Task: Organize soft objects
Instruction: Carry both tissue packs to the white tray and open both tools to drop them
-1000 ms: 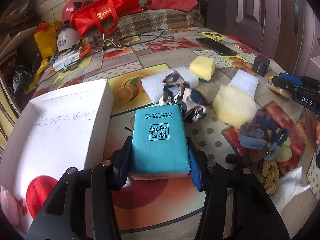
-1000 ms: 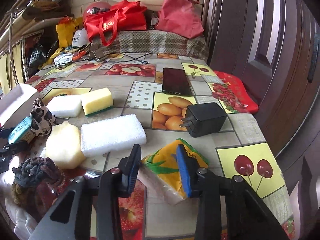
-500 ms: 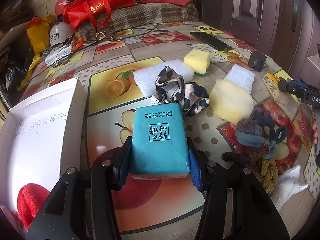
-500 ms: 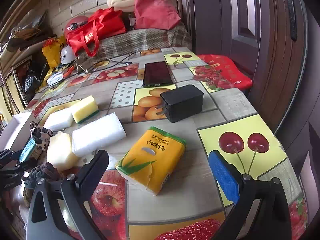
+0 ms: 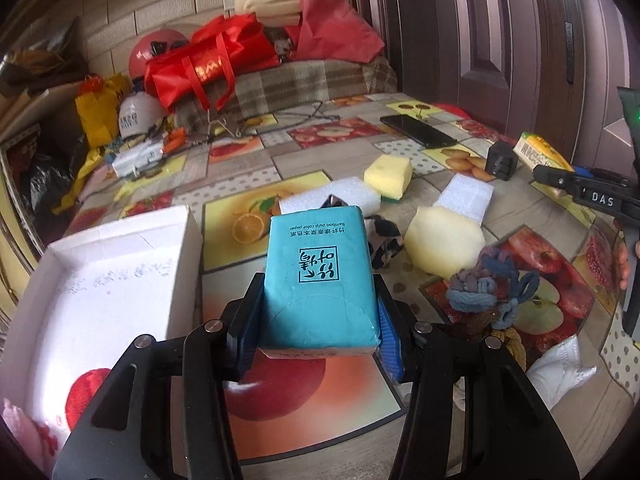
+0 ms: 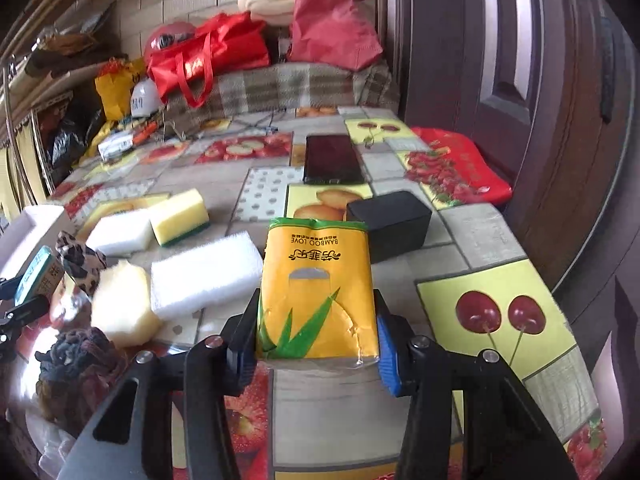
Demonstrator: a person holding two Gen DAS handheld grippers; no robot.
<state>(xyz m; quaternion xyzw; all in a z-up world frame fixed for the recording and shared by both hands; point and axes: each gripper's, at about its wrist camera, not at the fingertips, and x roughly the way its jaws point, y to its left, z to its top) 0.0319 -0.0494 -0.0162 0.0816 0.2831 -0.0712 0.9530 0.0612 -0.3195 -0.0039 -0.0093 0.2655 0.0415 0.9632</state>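
My left gripper (image 5: 318, 316) is shut on a teal tissue pack (image 5: 318, 264), held above the table beside the open white box (image 5: 100, 280). My right gripper (image 6: 316, 324) has its jaws closing on a yellow tissue pack (image 6: 316, 280); both pads press its sides and its far end points away from me. On the table between the two lie a yellow sponge (image 6: 180, 216), two white foam blocks (image 6: 204, 272) (image 6: 120, 232), a pale yellow foam piece (image 6: 122, 304), a leopard scrunchie (image 6: 78, 260) and a pile of hair ties (image 5: 492, 288).
A black charger (image 6: 388, 224) and a phone (image 6: 332, 160) lie just beyond the yellow pack. Red bags (image 5: 212, 60), helmets and tools crowd the far end. A dark door (image 6: 540, 80) stands at the right. The box holds a red soft thing (image 5: 82, 396).
The right gripper let go of the yellow pack's corner, opened wide, then closed along its sides. The left gripper has risen a little with the teal pack and tipped its view upward.
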